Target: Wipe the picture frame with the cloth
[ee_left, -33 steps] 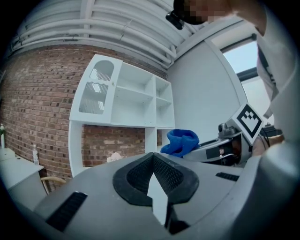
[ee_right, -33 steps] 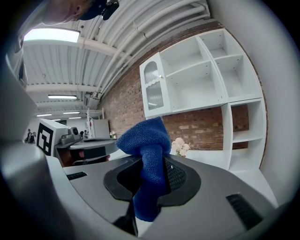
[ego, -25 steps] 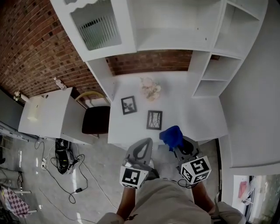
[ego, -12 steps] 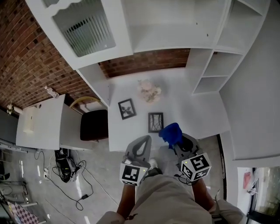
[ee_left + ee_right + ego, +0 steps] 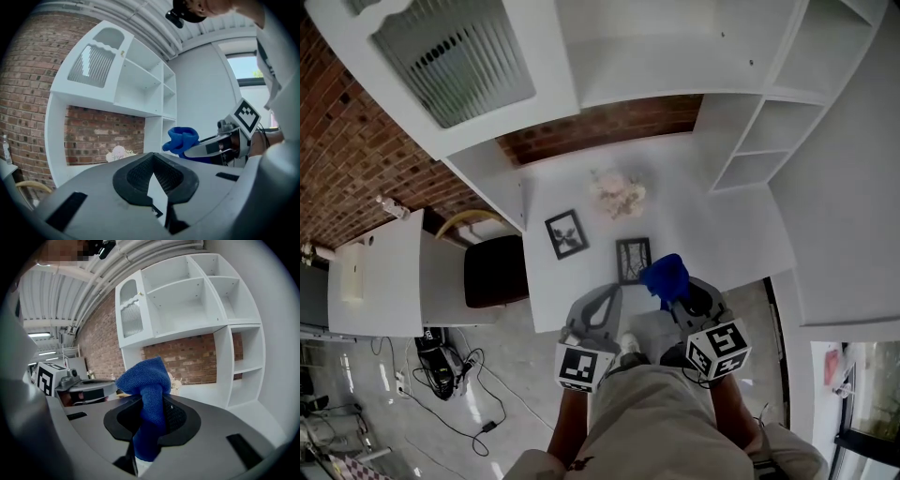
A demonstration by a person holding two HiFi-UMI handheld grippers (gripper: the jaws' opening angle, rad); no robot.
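My right gripper (image 5: pixel 673 298) pinches the upward-pointing cloth (image 5: pixel 667 277) (left gripper (image 5: pixel 609 298) fingers pressed together); the nearer picture frame (image 5: pixel 633 260) lies lengthwise near-to-far.

1. 2 picture frames: the left frame (image 5: pixel 566 233) and the right frame (image 5: pixel 633 260).
2. 1 blue cloth (image 5: pixel 666 277).
3. 2 grippers: the left gripper (image 5: pixel 612 300) and the right gripper (image 5: pixel 677 297).
4. 1 bunch of pale flowers (image 5: pixel 619 193).
5. 1 white desk (image 5: pixel 717 230).
6. 1 dark-seated chair (image 5: pixel 495 272).
7. 1 white side table (image 5: pixel 380 281).
8. 1 white shelf unit (image 5: pixel 675 52).
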